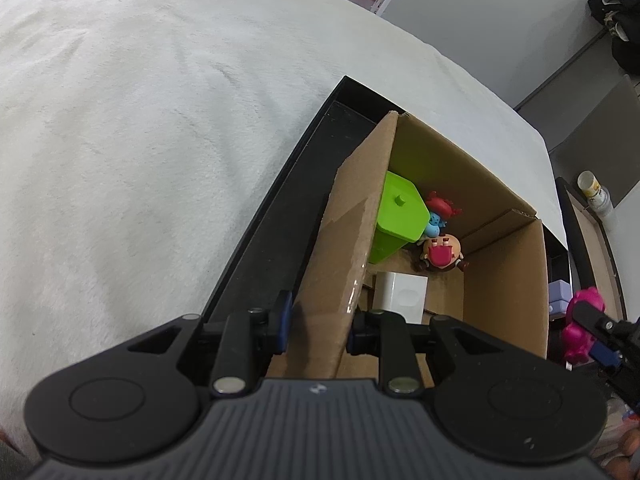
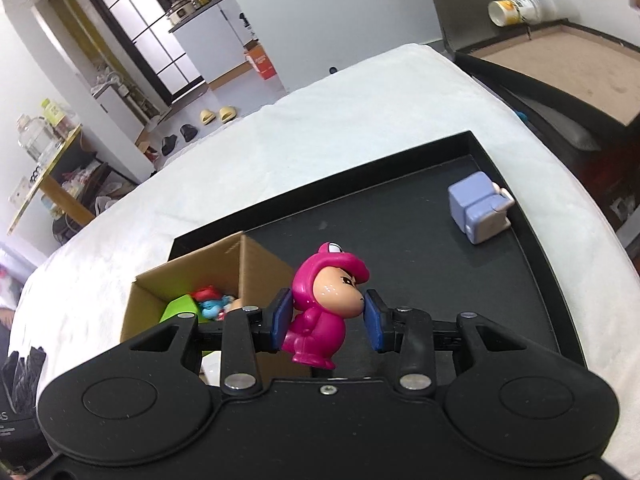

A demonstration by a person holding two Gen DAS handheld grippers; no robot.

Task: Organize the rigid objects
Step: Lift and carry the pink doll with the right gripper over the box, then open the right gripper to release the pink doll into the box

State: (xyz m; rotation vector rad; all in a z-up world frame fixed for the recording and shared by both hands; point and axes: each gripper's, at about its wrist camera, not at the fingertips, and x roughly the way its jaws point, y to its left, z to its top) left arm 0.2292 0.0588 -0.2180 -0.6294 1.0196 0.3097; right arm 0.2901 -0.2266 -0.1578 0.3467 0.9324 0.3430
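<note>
Item one: left tool (image 1: 316,326), clenched on the near flap of the box (image 1: 508,280); we see its blue pads (image 1: 285,320) pressing the cardboard from both sides.

Item two: right tool (image 2: 327,320), grasping the pink figure (image 2: 320,312) by back and face, clear of the tray (image 2: 532,264). In the left view we find it off to the right of the box.

Item three: box, standing in the tray just left of and beyond the right tool. Ahead of the left tool it holds a green tub (image 1: 396,220), a red-and-blue figure (image 1: 438,214), a brown figure (image 1: 442,254) and a white block (image 1: 402,292).

Item four: lilac cube (image 2: 478,210), in the tray, well ahead and right of the right tool.

Item five: tray, resting on the surface's white cover (image 1: 140,140).
</note>
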